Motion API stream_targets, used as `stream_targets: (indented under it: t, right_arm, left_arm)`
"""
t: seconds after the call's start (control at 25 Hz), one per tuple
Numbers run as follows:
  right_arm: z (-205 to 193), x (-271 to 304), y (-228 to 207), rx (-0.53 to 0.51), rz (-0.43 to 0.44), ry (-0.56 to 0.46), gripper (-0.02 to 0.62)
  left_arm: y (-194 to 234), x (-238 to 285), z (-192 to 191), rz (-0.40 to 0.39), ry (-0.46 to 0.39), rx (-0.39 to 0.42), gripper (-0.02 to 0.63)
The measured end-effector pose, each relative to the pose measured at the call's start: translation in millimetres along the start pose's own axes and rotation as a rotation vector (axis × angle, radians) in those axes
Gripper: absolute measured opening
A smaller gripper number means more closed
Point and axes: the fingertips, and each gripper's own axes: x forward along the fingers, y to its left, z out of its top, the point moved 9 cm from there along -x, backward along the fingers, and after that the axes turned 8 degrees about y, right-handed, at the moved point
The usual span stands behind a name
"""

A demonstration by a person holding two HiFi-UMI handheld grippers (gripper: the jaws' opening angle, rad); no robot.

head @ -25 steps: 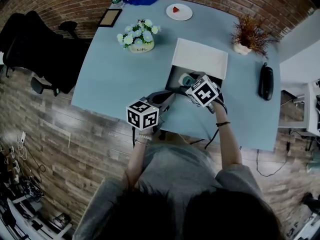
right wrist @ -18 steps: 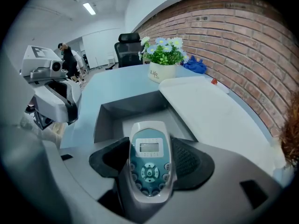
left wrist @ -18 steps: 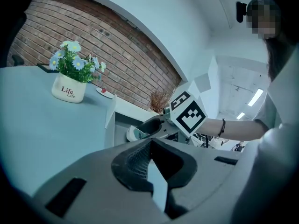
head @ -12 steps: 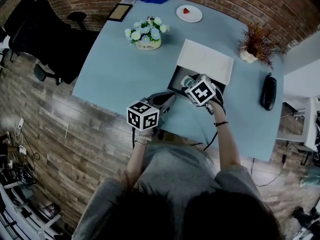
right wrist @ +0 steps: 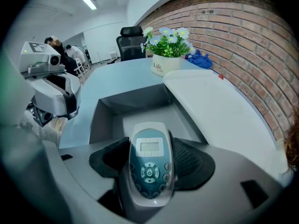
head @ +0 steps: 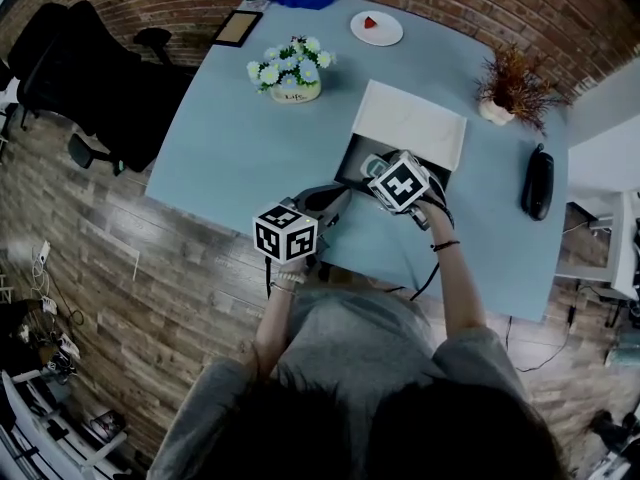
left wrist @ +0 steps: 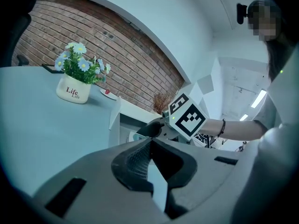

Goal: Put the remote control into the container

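A grey-and-teal remote control [right wrist: 149, 146] with a small screen sits between the pads of my right gripper [right wrist: 150, 164], which is shut on it. The remote [head: 375, 161] hangs over the near end of the open grey container [head: 350, 165], pointing into it. The container's floor [right wrist: 145, 118] looks bare. Its white lid [head: 410, 123] lies folded back on the far side. My left gripper [head: 335, 196] rests low over the table just left of the container. Its jaws [left wrist: 149, 141] meet at the tips with nothing in them.
On the blue table [head: 230, 158] stand a flower pot [head: 285, 73], a white plate [head: 376, 28], a dried plant [head: 510, 83], a black handset [head: 537, 183] and a picture frame [head: 238, 28]. Black office chairs [head: 80, 68] stand off the left edge.
The right gripper with the remote and the left gripper stay almost where they were. Only the head view has shifted a little.
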Motion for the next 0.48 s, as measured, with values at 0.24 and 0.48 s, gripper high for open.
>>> stream_targets:
  t: [0.24,0.48]
  right_arm:
    - [-2.0,-0.3,0.7,-0.006,0.011,-0.002,0.288]
    - [-4.2,-3.5,0.5,0.004,0.023,-0.025,0.288]
  left_arm:
    - [-3.6,3.9,1.1,-0.019,0.009,0.014,0.003]
    - [-3.6,2.0,1.0,-0.02,0.01,0.016,0.003]
